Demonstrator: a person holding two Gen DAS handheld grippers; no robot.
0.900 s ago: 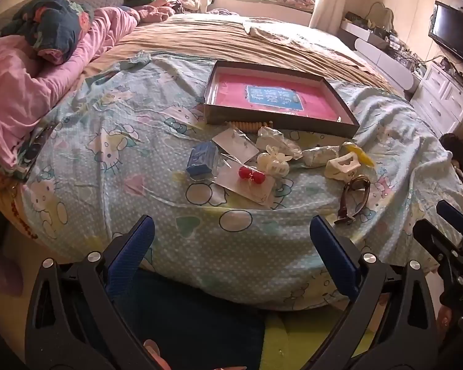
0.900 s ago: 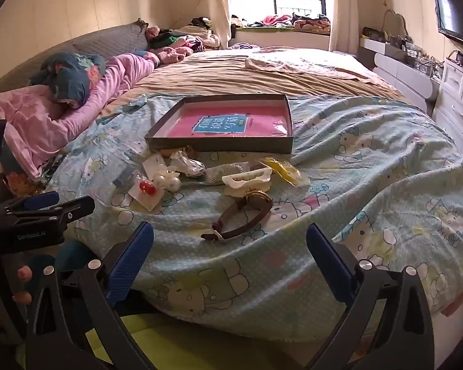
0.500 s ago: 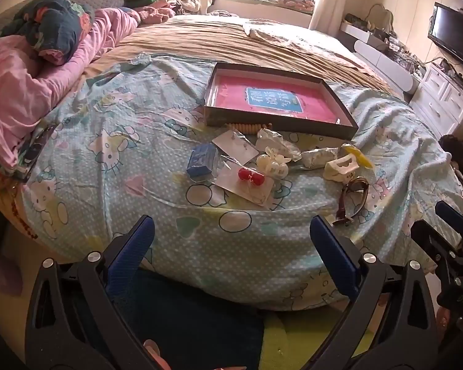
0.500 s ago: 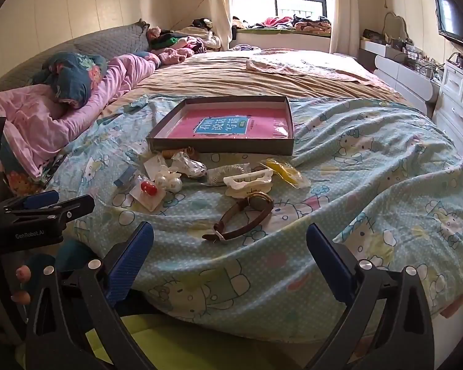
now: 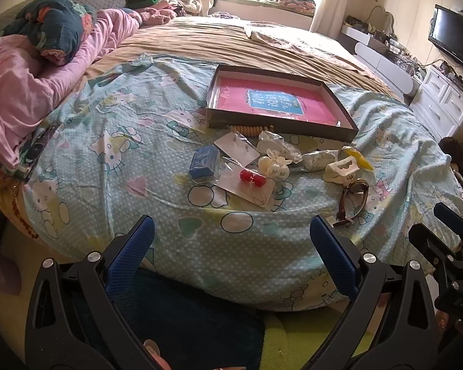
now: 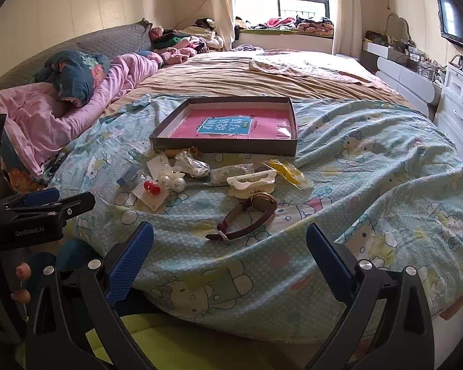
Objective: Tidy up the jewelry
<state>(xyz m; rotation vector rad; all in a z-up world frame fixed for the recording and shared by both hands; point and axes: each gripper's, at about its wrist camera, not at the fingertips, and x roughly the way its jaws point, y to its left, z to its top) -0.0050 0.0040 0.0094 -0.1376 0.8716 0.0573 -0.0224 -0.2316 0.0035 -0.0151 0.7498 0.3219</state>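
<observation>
Beaded piece half behind tray

Wide bed under a pale blue cartoon-cat sheet. Lying on it: shallow dark box with pink lining, brown-strapped watch nearest the edge, white hair clip, yellow packet, card with red beads, small blue box, clear plastic bags. Further back, tan bedspread; at left, pink quilt.
</observation>
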